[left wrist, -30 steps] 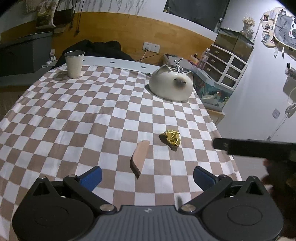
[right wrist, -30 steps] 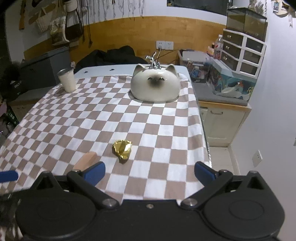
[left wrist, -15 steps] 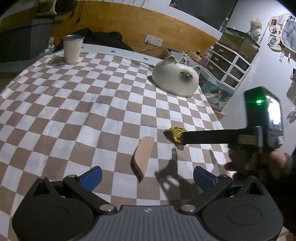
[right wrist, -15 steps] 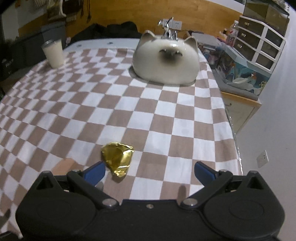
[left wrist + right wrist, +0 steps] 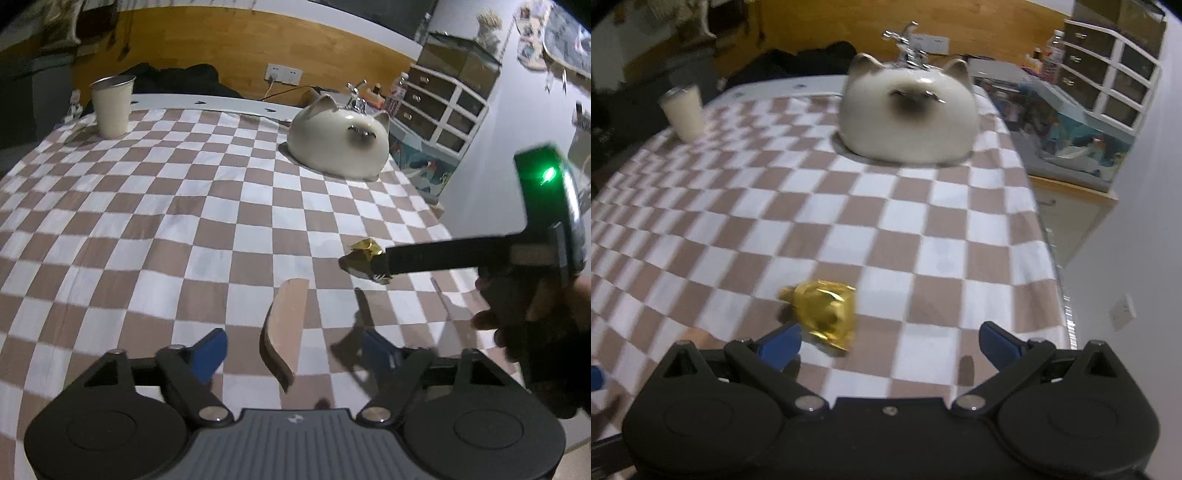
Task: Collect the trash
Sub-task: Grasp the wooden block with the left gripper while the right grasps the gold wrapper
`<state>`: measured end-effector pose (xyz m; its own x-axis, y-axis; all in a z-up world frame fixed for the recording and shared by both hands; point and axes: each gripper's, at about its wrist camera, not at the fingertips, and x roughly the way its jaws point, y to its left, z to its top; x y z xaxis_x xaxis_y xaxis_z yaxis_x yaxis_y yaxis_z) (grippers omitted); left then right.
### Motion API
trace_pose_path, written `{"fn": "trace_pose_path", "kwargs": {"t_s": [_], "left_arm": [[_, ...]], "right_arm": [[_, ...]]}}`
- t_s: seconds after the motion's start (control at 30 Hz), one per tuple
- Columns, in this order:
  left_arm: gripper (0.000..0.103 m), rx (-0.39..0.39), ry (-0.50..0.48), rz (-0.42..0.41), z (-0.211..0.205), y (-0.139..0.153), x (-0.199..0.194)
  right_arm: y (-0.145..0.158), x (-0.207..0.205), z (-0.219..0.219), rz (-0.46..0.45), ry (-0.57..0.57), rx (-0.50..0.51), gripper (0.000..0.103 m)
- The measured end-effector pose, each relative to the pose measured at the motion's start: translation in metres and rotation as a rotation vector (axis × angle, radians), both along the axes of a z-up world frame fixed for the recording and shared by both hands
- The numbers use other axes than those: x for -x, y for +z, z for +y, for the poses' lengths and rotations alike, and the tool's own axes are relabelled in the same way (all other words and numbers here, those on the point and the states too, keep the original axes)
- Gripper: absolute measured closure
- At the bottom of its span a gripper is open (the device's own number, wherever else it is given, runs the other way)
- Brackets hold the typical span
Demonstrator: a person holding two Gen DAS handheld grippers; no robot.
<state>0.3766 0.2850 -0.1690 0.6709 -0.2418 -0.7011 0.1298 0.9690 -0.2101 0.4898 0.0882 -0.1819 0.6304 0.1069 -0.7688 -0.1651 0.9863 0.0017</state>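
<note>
A curved pinkish-brown scrap lies on the checked tablecloth. It sits between the blue pads of my left gripper, whose jaws are closing; the pads stand apart from it on both sides. A crumpled gold wrapper lies close in front of my right gripper, which is open, with the wrapper near its left pad. In the left wrist view a black finger of the right gripper reaches over the gold wrapper, with a person's hand behind it.
A cat-shaped white ceramic basin with a tap stands at the far right of the table. A pale cup stands at the far left. The table edge drops off on the right, with white drawers beyond.
Both grippers came down and forward toward the cloth. The right gripper entered the left wrist view and reached the gold wrapper. The left pads moved closer together around the scrap.
</note>
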Motion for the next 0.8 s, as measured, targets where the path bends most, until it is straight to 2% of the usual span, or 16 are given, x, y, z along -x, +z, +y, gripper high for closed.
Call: {"fn": "trace_pose_path", "kwargs": {"t_s": [0.1, 0.17, 0.23, 0.3, 0.37, 0.43, 0.53, 0.6, 0.73, 0.8], "left_arm": [[0.032, -0.048, -0.024, -0.007, -0.007, -0.006, -0.007], [0.033, -0.072, -0.035, -0.013, -0.010, -0.010, -0.011], [0.035, -0.087, -0.042, -0.011, -0.012, -0.013, -0.014], [0.039, -0.095, -0.043, -0.007, -0.013, -0.017, -0.018], [0.042, -0.108, -0.044, -0.004, -0.014, -0.020, -0.021], [0.042, -0.121, -0.043, -0.003, -0.016, -0.022, -0.024], [0.047, -0.133, -0.040, -0.013, -0.019, -0.024, -0.028], [0.061, -0.152, -0.024, -0.028, -0.021, -0.024, -0.031], [0.075, -0.153, -0.014, -0.030, -0.023, -0.023, -0.034], [0.076, -0.156, -0.016, -0.027, -0.025, -0.023, -0.033]], "right_arm": [[0.000, -0.003, 0.011, 0.002, 0.053, -0.022, 0.001], [-0.002, -0.006, 0.018, 0.001, 0.068, -0.024, 0.016], [-0.006, -0.011, 0.025, 0.007, 0.083, -0.029, 0.017], [-0.009, -0.015, 0.030, 0.005, 0.088, -0.022, 0.026], [-0.011, -0.018, 0.033, 0.003, 0.080, -0.006, 0.042], [-0.011, -0.018, 0.033, 0.005, 0.072, 0.001, 0.047], [-0.010, -0.013, 0.029, 0.004, 0.076, -0.006, 0.067], [-0.008, -0.009, 0.024, 0.010, 0.064, -0.020, 0.067], [-0.006, 0.001, 0.017, 0.020, 0.062, -0.042, 0.070], [-0.005, 0.007, 0.014, 0.025, 0.062, -0.051, 0.072]]}}
